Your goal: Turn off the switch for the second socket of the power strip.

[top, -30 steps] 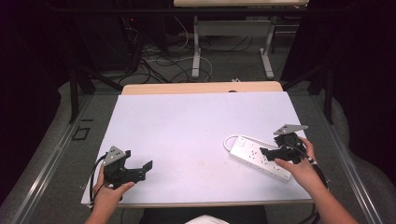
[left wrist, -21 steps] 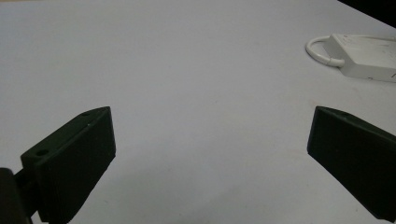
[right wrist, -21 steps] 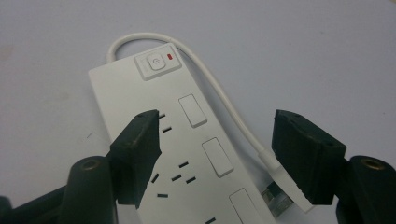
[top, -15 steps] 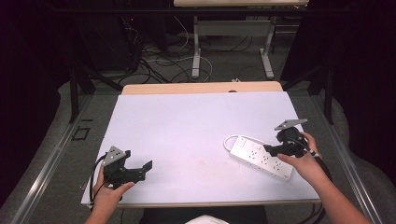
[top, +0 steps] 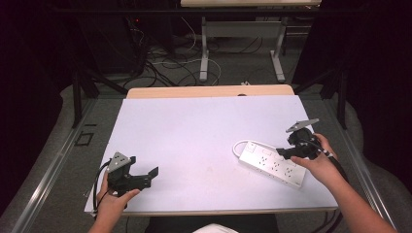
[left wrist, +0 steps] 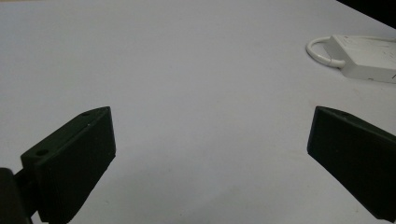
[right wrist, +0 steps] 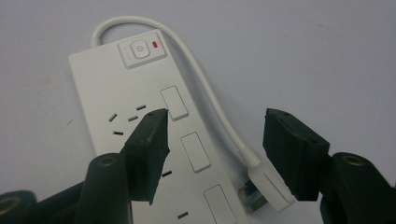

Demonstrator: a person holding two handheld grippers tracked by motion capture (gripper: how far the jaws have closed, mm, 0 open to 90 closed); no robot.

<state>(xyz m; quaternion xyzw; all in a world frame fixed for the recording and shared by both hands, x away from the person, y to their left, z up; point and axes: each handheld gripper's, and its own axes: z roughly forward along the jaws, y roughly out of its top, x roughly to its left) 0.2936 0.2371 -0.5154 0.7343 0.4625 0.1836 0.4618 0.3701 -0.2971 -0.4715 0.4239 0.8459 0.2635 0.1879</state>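
A white power strip [top: 272,163] lies flat at the table's right, with a switch and red light [right wrist: 141,48] at its far end. Its white cable [right wrist: 205,88] loops back to the plug [right wrist: 268,184], which lies beside the strip. My right gripper [top: 286,152] hovers low over the strip's right edge. Its jaws have just been closing and still stand apart [right wrist: 215,135], with the strip's edge and the cable between them, not pinched. My left gripper [top: 149,176] rests near the front left corner, open [left wrist: 210,116], with bare table between its jaws. The strip [left wrist: 369,51] lies far ahead of it.
The white tabletop [top: 194,131] stretches wide between the two hands. A wooden edge [top: 209,91] runs along its far side. Beyond it are a desk frame [top: 204,48] and floor cables [top: 165,63] in the dark.
The right gripper has shifted slightly toward the far side over the power strip and its jaws have narrowed. The left gripper has stayed where it was.
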